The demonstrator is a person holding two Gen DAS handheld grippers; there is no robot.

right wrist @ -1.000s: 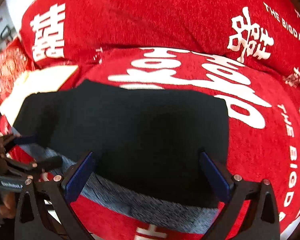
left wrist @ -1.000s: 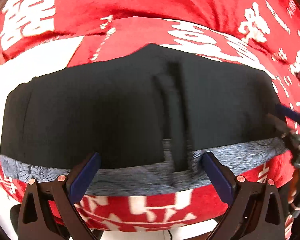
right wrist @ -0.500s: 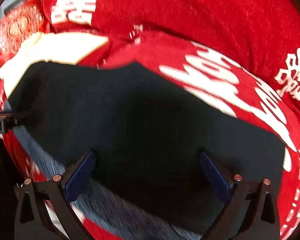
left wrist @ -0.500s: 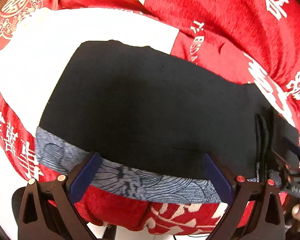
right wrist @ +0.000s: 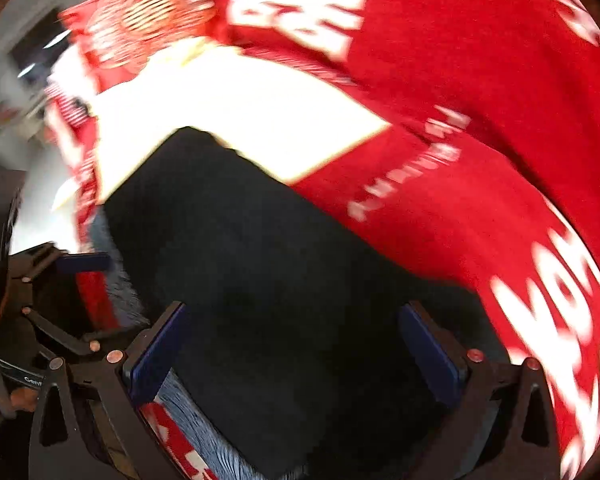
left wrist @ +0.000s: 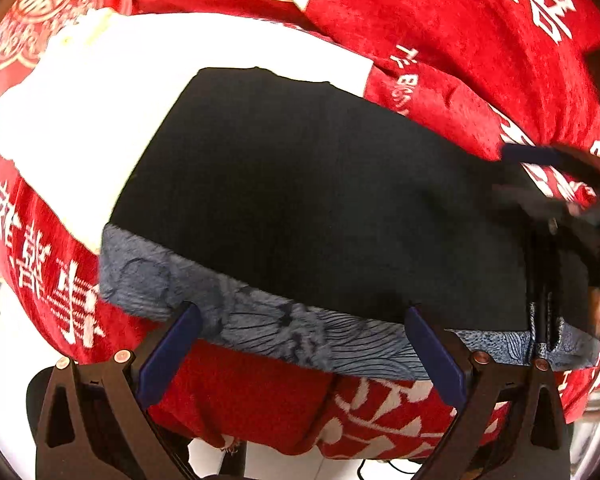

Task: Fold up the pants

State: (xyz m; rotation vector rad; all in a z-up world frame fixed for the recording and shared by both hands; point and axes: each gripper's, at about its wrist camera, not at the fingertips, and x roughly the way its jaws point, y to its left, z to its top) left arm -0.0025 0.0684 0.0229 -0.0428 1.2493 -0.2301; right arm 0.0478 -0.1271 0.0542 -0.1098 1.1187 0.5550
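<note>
Black pants [left wrist: 320, 200] lie folded flat on a red blanket, their grey patterned waistband [left wrist: 260, 328] along the near edge. A dark drawstring [left wrist: 540, 280] hangs at the waistband's right end. My left gripper [left wrist: 300, 348] hovers open just over the waistband, with nothing pinched. The right gripper [left wrist: 540, 156] shows blurred at the pants' far right edge. In the blurred right wrist view, the right gripper [right wrist: 296, 352] is open over the black pants [right wrist: 280, 280]. There the left gripper [right wrist: 80, 262] sits at the pants' left end.
The red blanket [left wrist: 460, 20] with white characters covers the bed and bunches up behind the pants. A white sheet patch [left wrist: 100, 100] lies under the pants' far left corner. White floor [left wrist: 4, 320] shows past the near left edge.
Both views have swung to the left along the waistband, and the right view is now motion-blurred. The pants have kept their place. Both grippers stay open.
</note>
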